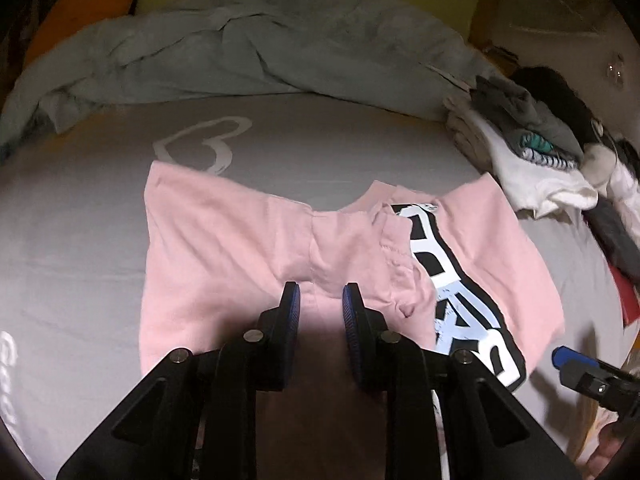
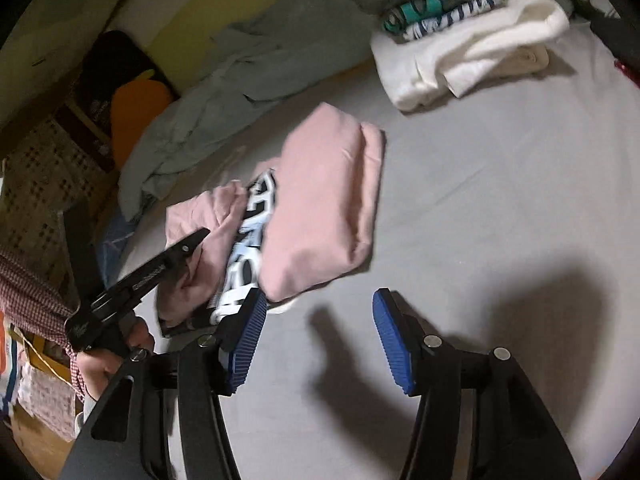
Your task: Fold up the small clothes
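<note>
A pink shirt with a black, white and pale blue print lies on the grey bed sheet, both sides turned in over the print. My left gripper sits at its near edge. The jaws are narrow, pink cloth fills the gap, and a crease runs straight into them. In the right wrist view the left gripper lies over the crumpled left flap. My right gripper stands open over bare sheet beside the shirt's folded right side, with nothing between its fingers.
A crumpled grey-blue blanket lies across the far side of the bed. A pile of folded clothes sits at the far right. A hand in a checked sleeve holds the left gripper. An orange cushion leans beyond the blanket.
</note>
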A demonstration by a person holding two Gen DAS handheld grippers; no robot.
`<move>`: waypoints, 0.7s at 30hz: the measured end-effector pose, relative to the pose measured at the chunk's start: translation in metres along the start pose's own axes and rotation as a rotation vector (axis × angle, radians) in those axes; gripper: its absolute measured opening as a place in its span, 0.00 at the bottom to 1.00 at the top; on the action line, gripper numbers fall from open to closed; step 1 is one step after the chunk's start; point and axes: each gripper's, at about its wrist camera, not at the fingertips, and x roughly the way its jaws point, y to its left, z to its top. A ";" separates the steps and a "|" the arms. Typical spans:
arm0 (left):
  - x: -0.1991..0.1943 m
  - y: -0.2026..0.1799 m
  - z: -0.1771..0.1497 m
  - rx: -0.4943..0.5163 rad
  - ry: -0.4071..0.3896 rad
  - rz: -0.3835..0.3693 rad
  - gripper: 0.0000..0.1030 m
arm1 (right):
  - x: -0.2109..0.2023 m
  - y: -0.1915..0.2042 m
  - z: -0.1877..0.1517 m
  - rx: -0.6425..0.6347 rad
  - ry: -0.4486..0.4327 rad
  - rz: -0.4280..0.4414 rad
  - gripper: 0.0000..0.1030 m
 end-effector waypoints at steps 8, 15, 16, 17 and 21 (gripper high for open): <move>-0.032 -0.002 -0.004 -0.008 -0.104 -0.043 0.20 | 0.030 -0.022 0.024 0.172 -0.124 0.089 0.55; -0.103 0.004 -0.043 0.026 -0.224 0.007 0.20 | 0.039 -0.017 0.037 0.207 -0.129 0.069 0.13; -0.113 0.009 -0.049 0.018 -0.243 0.024 0.20 | 0.037 -0.010 0.038 0.196 -0.145 0.067 0.13; -0.123 0.017 -0.054 -0.003 -0.255 0.031 0.20 | 0.032 0.001 0.040 0.157 -0.160 0.054 0.13; -0.157 0.049 -0.057 -0.138 -0.313 -0.024 0.20 | 0.015 0.059 0.049 -0.034 -0.210 0.016 0.13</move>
